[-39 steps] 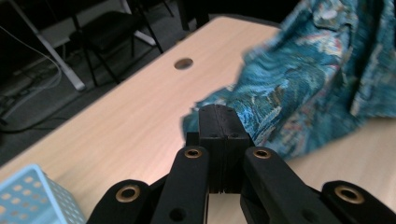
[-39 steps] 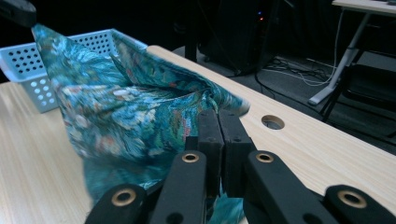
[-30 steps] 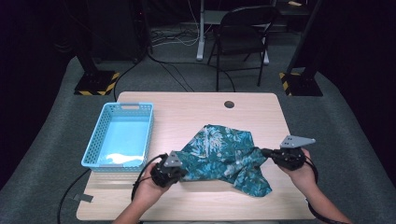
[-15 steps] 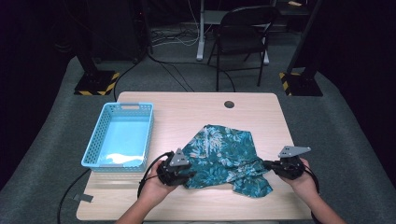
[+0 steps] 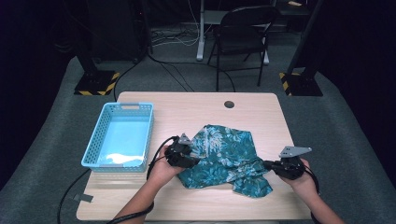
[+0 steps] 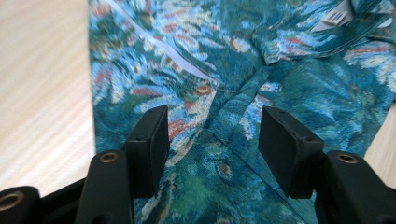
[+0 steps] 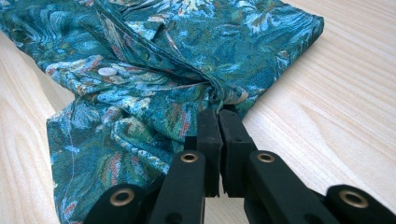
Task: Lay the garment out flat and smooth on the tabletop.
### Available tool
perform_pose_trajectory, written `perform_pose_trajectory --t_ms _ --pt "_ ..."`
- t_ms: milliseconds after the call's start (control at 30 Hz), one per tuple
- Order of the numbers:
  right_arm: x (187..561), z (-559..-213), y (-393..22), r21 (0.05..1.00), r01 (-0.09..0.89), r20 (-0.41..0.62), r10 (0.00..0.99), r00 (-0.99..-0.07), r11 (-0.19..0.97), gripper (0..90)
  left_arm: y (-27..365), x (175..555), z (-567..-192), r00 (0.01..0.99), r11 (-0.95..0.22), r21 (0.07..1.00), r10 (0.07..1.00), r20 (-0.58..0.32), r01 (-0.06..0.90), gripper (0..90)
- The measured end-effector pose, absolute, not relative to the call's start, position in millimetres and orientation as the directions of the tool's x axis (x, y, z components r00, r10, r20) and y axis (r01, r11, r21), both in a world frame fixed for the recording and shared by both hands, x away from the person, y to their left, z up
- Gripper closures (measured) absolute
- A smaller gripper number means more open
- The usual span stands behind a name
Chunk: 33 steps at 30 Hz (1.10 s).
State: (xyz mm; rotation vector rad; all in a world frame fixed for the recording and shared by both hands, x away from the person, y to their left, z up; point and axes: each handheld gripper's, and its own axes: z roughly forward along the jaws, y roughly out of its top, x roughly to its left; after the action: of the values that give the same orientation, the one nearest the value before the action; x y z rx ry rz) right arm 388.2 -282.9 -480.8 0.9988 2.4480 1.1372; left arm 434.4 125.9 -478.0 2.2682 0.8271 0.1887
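A: From the high view, where is the shirt [image 5: 224, 156]?
B: It lies crumpled on the table [image 5: 187, 107], toward the near right part, with the blue basket [image 5: 120, 140] well apart at its nine o'clock. The left gripper [image 5: 191, 158] sits at the shirt's nine o'clock edge, the right gripper [image 5: 268, 164] at about its four o'clock.

A: Can you read the jaws from up there?
B: Hardly (they are too small). The gripper views settle it. In the left gripper view the left gripper [image 6: 212, 135] has its two pads standing well apart, having just been opening; printed cloth lies under and between them, but neither pad presses on it.

A: And the right one?
B: The right gripper view shows the right gripper [image 7: 218, 116] with its pads squeezed together on a bunched fold of the shirt [image 7: 154, 70], pinched at twelve o'clock from the pads.

A: Anything else that one view gives alone?
B: A white button [image 7: 108, 71] at ten o'clock of the pinch, and in the left gripper view a white label [image 6: 336, 16] at one o'clock. The high view adds a chair [image 5: 243, 32] beyond the table's far edge.
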Motion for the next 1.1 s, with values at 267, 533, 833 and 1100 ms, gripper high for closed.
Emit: perform_pose_trajectory --t_ms 267,533,833,1100 --pt "387 -481 -282 0.751 0.478 0.054 0.679 -0.732 0.455 88.4 126 436 -487 0.802 -0.589 0.629 0.589 -0.098 0.508 72.3" --pt "374 -478 -280 0.728 0.465 0.056 0.633 -0.772 0.503 88.8 142 398 -475 0.830 -0.618 0.623 0.549 -0.095 0.480 87.2" --pt "337 -453 -278 0.750 0.394 0.048 0.551 -0.833 0.531 88.9 160 345 -435 0.852 -0.614 0.683 0.524 -0.021 0.394 87.6" --pt "355 -399 -275 0.835 0.268 -0.059 0.562 -0.825 0.481 88.8 172 364 -364 0.780 -0.544 0.794 0.608 0.150 0.272 88.0"
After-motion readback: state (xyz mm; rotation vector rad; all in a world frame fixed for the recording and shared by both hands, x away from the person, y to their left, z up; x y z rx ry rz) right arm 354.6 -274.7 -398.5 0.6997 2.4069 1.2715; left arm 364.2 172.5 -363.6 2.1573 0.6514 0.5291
